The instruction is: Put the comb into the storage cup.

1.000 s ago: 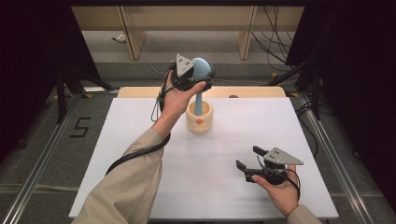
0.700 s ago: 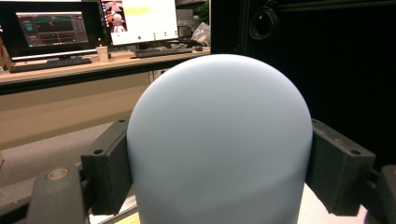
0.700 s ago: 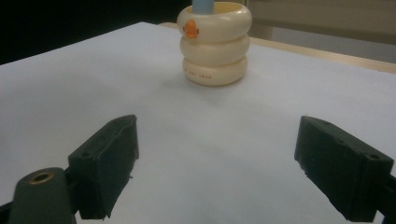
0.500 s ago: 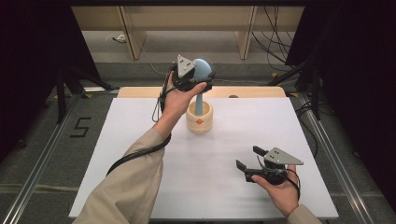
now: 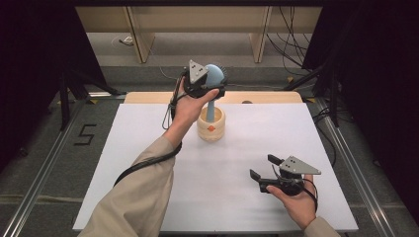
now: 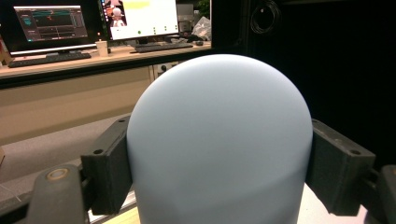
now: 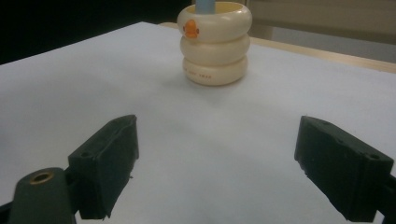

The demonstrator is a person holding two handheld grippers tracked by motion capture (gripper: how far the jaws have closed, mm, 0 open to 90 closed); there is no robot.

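A pale blue brush with a rounded head point(image 5: 215, 74) stands upright, its handle point(image 5: 211, 109) down in a cream ringed cup point(image 5: 211, 126) that bears an orange mark. My left gripper point(image 5: 216, 88) is shut on the brush head from the left side, well above the table. In the left gripper view both pads point(image 6: 109, 172) press the head's point(image 6: 219, 135) flanks. My right gripper point(image 5: 264, 167) rests low at the front right of the white table point(image 5: 123, 163), open and holding nothing. In the right gripper view its jaws point(image 7: 217, 172) point toward the cup point(image 7: 215, 42), which is well away from them.
A wooden strip point(image 5: 267, 97) runs along the table's far edge. Beyond it stand wooden bench legs point(image 5: 261, 34) and loose cables point(image 5: 291, 54) on the floor. A floor mark "5" point(image 5: 85, 134) lies left of the table. Monitors point(image 6: 140, 18) stand on a desk behind.
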